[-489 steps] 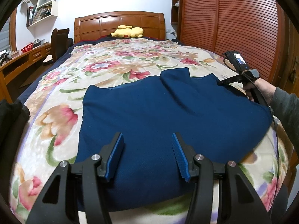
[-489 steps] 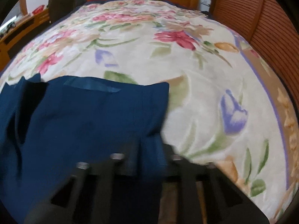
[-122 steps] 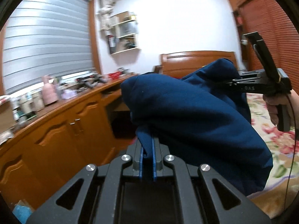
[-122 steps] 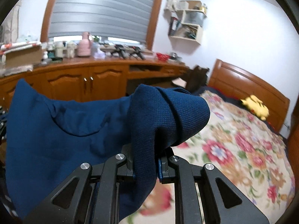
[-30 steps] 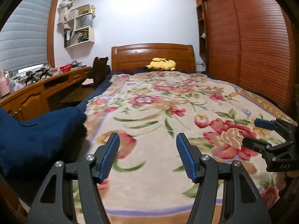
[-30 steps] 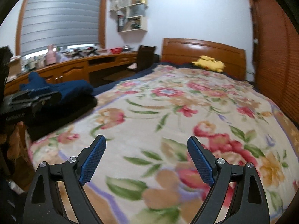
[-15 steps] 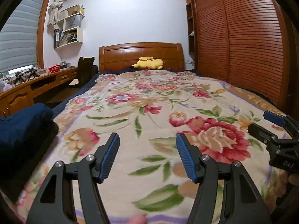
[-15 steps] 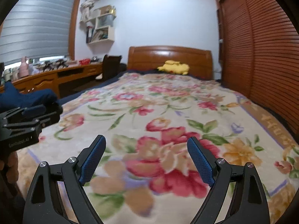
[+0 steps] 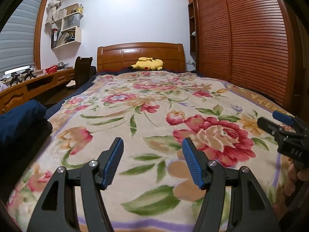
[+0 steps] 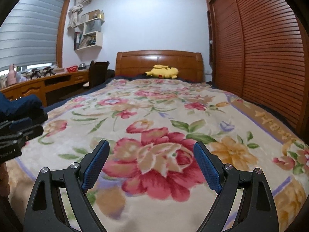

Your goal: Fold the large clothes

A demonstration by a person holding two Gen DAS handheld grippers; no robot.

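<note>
Hanging over the flower blanket [image 9: 146, 119], both grippers empty. Left gripper [image 9: 152, 159]: jaws partly apart, blue pads [image 9: 113, 161] facing each other, nothing between them, only blanket showing through the gap. Right gripper [image 10: 151, 165]: jaws spread wide, blue pads [image 10: 207, 169] far from each other, nothing held, a big red flower [image 10: 160, 160] on the blanket showing between them. Seen from the left camera, right gripper at the right edge, with a bit of a hand [image 9: 301, 174] under it. Seen from the right camera, left gripper [image 10: 21, 129] at the left edge. Blue clothes [image 9: 18, 119] folded in a heap at the left side, off the blanket, sitting on something dark, well apart from both grippers; also showing at the left edge of the right camera [image 10: 21, 104]. Farther back, a yellow plush toy [image 9: 147, 64] lying by the wooden headboard [image 9: 139, 53]. At the left, a long wooden desk [image 10: 38, 85] with small things on top, a dark chair [image 10: 97, 73] beside it, white shelves [image 10: 88, 32] on the wall and a window blind [image 10: 29, 31]. At the right, brown slatted doors [image 10: 260, 44] running along the bed.
</note>
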